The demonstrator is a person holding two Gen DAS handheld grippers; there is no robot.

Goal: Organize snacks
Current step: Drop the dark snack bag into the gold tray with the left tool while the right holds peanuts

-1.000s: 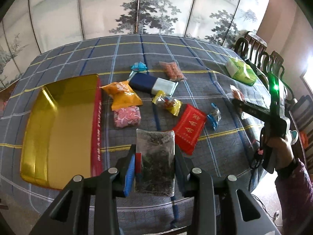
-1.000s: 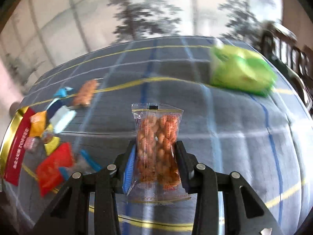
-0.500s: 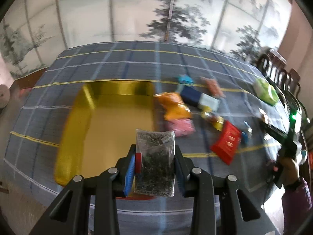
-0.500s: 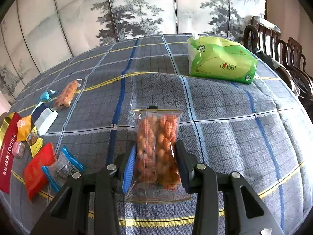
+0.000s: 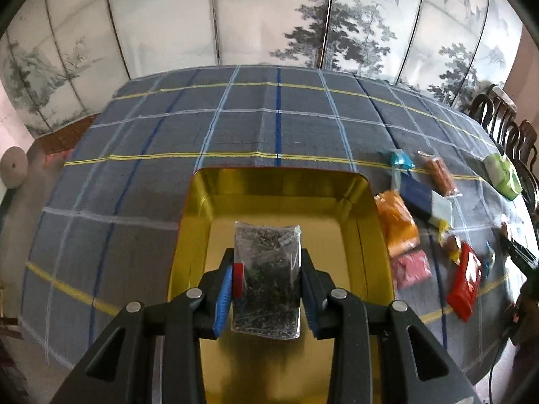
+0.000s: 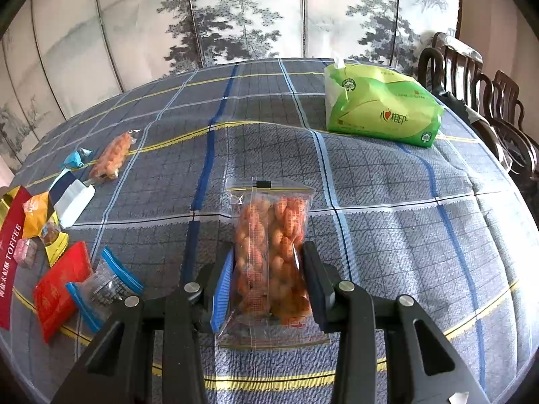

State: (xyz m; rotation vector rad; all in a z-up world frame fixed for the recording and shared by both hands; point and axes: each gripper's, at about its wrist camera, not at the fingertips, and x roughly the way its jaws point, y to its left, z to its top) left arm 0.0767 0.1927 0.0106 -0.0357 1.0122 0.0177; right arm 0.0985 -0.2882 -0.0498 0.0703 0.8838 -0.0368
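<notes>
the left hand-held gripper is clamped on a clear, flat plastic pouch of dark flakes, held upright over the gold tin. the tin is a shallow rectangular tray with rounded corners and a glossy, mirror-like interior; nothing lies on its floor in view. its outer wall, seen from the right wrist view, is red with the word "toffee".

the right hand-held gripper is clamped on a clear zip-top bag of orange-coated nuts, well to the right of the tin, above the surface, which is draped in a grey woven cloth with blue, white and yellow check lines.

just right of the tin lie loose snacks: a crinkled orange packet, a pink wrapped sweet, a navy-and-white flat box, a glossy red sachet and a small blue-edged clear pouch. further right of the tin, a long clear pack of orange biscuits lies flat. a soft green tissue pack rests far right of the tin.
</notes>
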